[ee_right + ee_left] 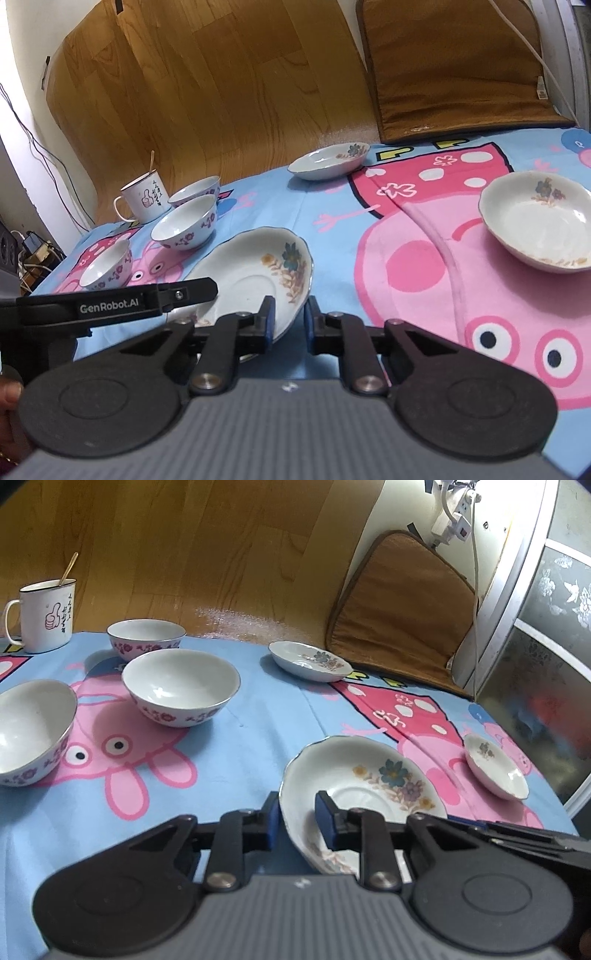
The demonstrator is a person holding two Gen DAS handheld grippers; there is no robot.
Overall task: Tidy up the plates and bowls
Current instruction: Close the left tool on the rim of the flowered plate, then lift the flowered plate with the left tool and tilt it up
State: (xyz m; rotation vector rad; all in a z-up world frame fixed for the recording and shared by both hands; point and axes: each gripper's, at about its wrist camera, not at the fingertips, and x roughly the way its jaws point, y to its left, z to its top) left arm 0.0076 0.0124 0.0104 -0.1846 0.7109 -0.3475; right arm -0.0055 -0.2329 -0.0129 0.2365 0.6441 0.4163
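Both grippers clamped on one floral plate, opposite rim edges.
Left gripper astride near-left rim; right gripper astride near-right rim; plate tilted between.

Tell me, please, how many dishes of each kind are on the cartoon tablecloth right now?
Bowls with purple flowers: 3
Floral plates: 2
Small floral dish: 1
Mug with a thumbs-up drawing: 1
Total: 7
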